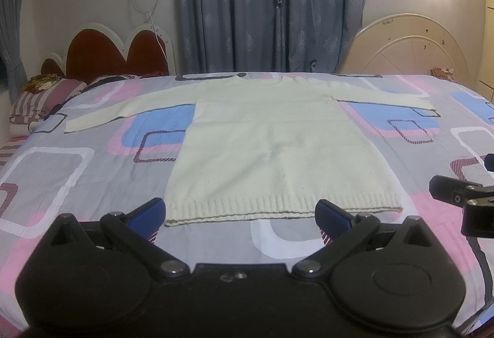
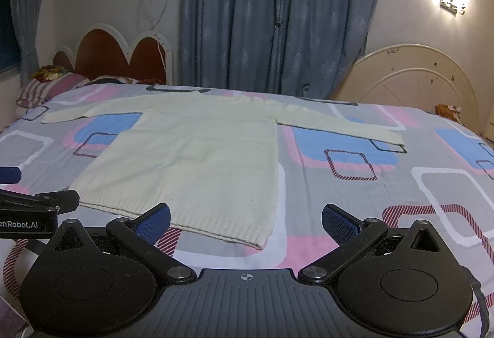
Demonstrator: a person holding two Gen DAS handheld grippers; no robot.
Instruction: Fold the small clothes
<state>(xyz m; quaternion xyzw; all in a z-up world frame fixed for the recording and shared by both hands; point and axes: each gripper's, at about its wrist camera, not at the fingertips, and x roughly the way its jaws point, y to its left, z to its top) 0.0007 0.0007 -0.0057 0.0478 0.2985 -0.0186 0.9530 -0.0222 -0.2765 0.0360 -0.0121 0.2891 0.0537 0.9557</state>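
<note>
A small cream knit sweater lies flat on the bed with both sleeves spread out sideways and its ribbed hem nearest me; it also shows in the right wrist view. My left gripper is open and empty, just in front of the hem. My right gripper is open and empty, in front of the hem's right corner. The right gripper also shows at the right edge of the left wrist view, and the left gripper at the left edge of the right wrist view.
The bed cover is grey with pink, blue and white squares. Striped pillows and a red scalloped headboard stand at the far left. Blue curtains hang behind. A cream round bed frame leans at the far right.
</note>
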